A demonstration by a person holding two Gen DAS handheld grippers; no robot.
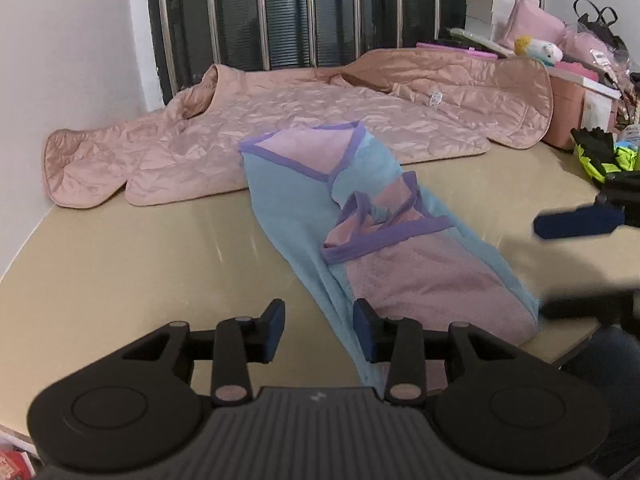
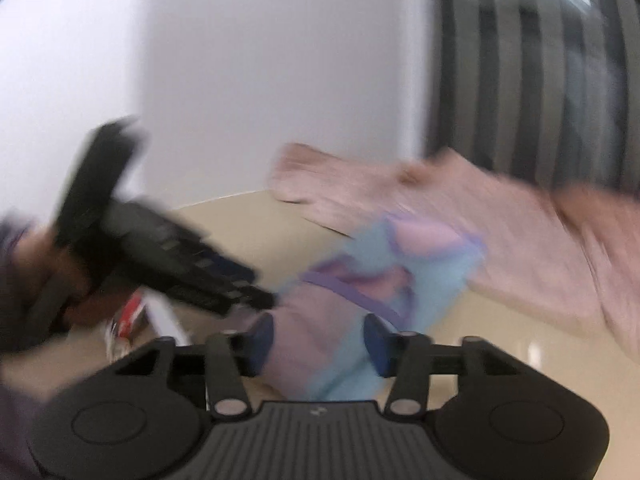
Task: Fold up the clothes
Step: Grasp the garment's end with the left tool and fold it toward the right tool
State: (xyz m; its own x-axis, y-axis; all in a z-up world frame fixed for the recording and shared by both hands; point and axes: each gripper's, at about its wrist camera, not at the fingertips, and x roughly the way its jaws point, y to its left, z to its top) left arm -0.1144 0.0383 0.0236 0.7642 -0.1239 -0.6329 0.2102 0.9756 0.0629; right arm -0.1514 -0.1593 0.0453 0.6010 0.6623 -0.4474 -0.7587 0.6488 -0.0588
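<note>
A light-blue and pink garment (image 1: 360, 248) with purple trim lies crumpled lengthwise on the beige table (image 1: 140, 264), and its near end hangs over the front edge. My left gripper (image 1: 320, 330) is open at that near end, its right finger over the blue fabric. My right gripper (image 1: 542, 267) comes in from the right, open beside the garment's pink part. In the blurred right wrist view the garment (image 2: 320, 320) lies between the spread fingers of the right gripper (image 2: 320, 340). The left gripper (image 2: 254, 284), held by a hand, is at the left.
A pink quilted jacket (image 1: 280, 120) is spread across the back of the table under a barred window (image 1: 320, 12). Boxes, a pink bag (image 1: 532, 24), a plush toy (image 1: 540, 50), a pink bin (image 1: 568, 104) and neon-yellow gloves (image 1: 604, 156) crowd the back right. A white wall (image 1: 60, 60) is at left.
</note>
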